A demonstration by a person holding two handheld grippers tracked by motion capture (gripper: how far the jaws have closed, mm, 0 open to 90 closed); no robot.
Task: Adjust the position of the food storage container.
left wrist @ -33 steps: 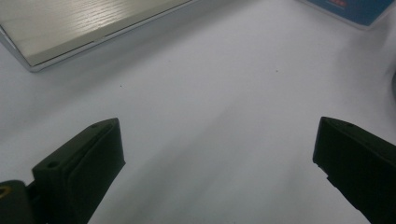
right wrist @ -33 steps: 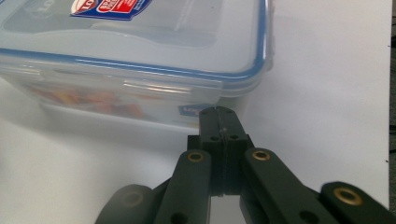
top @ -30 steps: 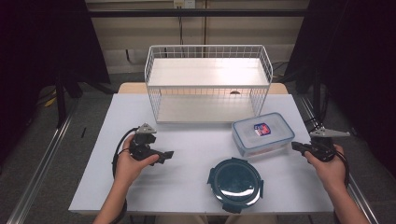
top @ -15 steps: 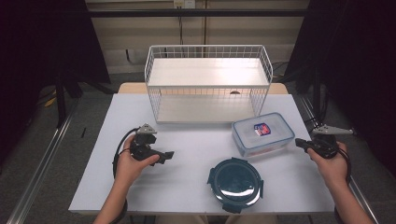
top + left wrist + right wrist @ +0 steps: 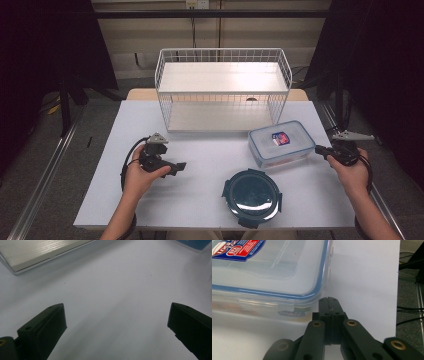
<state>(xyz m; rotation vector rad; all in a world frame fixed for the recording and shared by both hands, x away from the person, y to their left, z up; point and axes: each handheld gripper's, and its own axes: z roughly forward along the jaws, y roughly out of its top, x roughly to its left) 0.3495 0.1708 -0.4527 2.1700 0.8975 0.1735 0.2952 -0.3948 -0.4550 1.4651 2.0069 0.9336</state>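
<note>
Right gripper view: right claw (image 5: 329, 300) shut, empty, perhaps touching clear box (image 5: 269, 277)

High view: fixed overhead, facing forward and down across whole bench (image 5: 210, 150). Left claw view: low, close over bare bench. Right claw view: close behind clear box (image 5: 269, 272); box (image 5: 278, 142) shared with high view.

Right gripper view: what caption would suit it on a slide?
Shut tongs poised at the corner of a blue-rimmed clear plastic box on a white table.
</note>
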